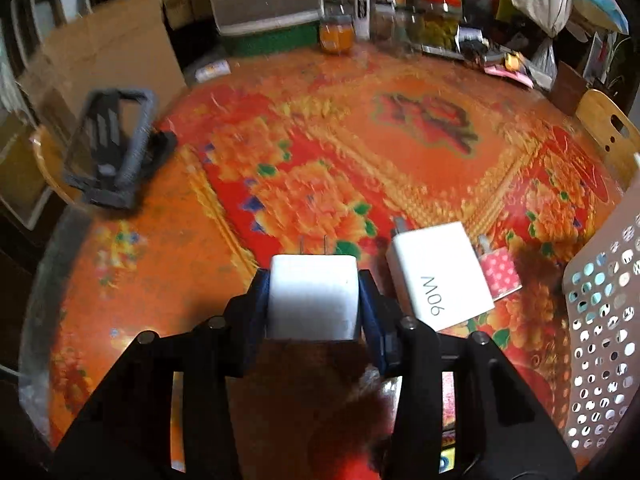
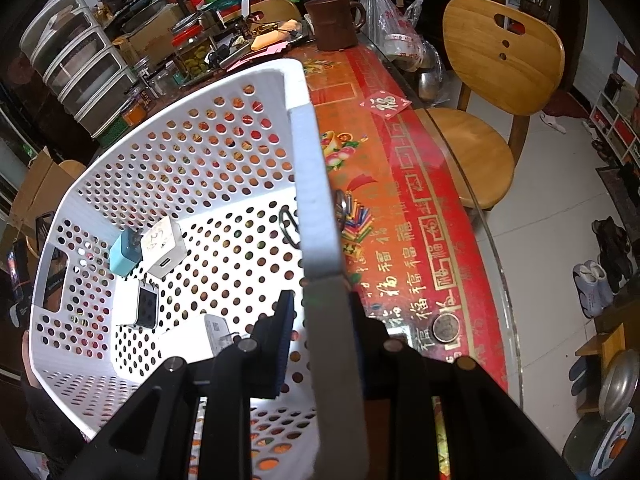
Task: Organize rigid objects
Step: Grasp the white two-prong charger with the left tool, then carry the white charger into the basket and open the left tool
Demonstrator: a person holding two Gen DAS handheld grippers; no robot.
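Observation:
A white cube charger [image 1: 314,300] with two prongs pointing away sits between the fingers of my left gripper [image 1: 314,294], which is shut on it just above the orange floral tablecloth. To its right lie a larger white charger marked 90W [image 1: 440,276] and a pink polka-dot charger [image 1: 500,276]. My right gripper [image 2: 320,312] is shut on the rim [image 2: 316,184] of the white perforated basket. Inside the basket lie a blue charger [image 2: 126,254], a white charger [image 2: 166,248], a white adapter with a dark face [image 2: 138,304] and another white piece [image 2: 218,330].
The basket's wall [image 1: 600,320] stands at the right of the left wrist view. A black stand [image 1: 116,152] sits at the table's left edge. Jars and drawers crowd the far side. A coin [image 2: 446,328], a brown mug [image 2: 334,22] and a wooden chair [image 2: 500,60] are nearby.

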